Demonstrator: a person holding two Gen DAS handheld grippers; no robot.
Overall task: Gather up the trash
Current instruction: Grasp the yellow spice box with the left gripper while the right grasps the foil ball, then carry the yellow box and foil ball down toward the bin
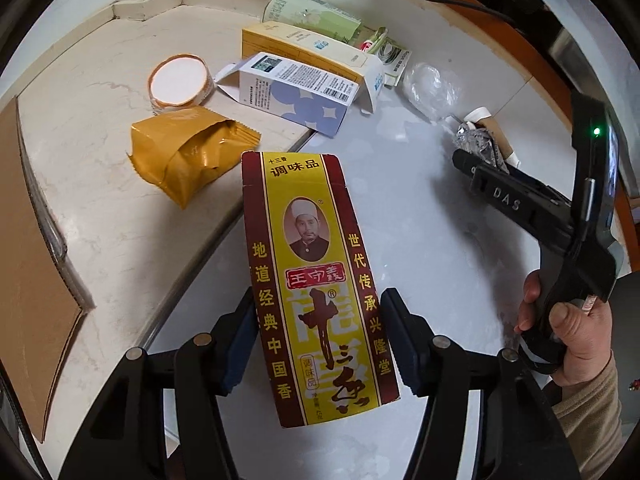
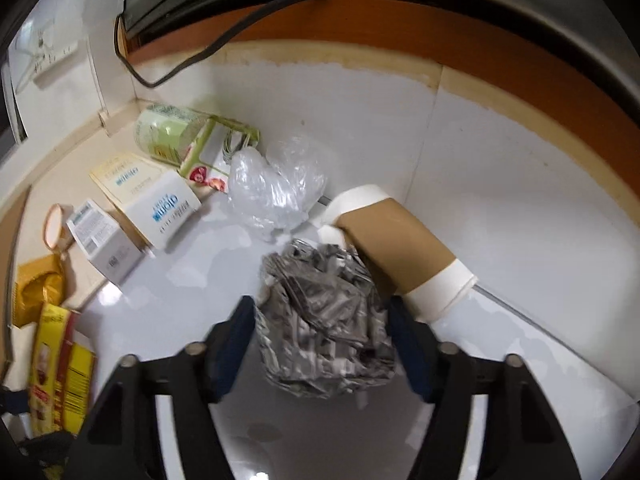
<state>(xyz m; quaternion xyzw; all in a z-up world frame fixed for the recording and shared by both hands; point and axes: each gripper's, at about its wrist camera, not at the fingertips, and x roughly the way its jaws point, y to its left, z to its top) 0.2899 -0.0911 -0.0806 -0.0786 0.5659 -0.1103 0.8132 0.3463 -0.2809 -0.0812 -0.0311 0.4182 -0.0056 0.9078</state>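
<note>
My left gripper [image 1: 320, 344] clamped the red-and-yellow spice box [image 1: 316, 280], lifted above the counter [image 1: 408, 216]. My right gripper [image 2: 322, 344] straddled a crumpled grey wrapper [image 2: 324, 324] on the counter, pads beside it; contact unclear. Farther off lay a clear plastic bag [image 2: 276, 188] and cartons.

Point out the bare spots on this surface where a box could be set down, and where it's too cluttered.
Free: the glossy white surface between the spice box and the crumpled newspaper, and the marble ledge between the orange packet and the cardboard sheet. Crowded: the far corner, with cartons, tape roll and plastic bag.
</note>
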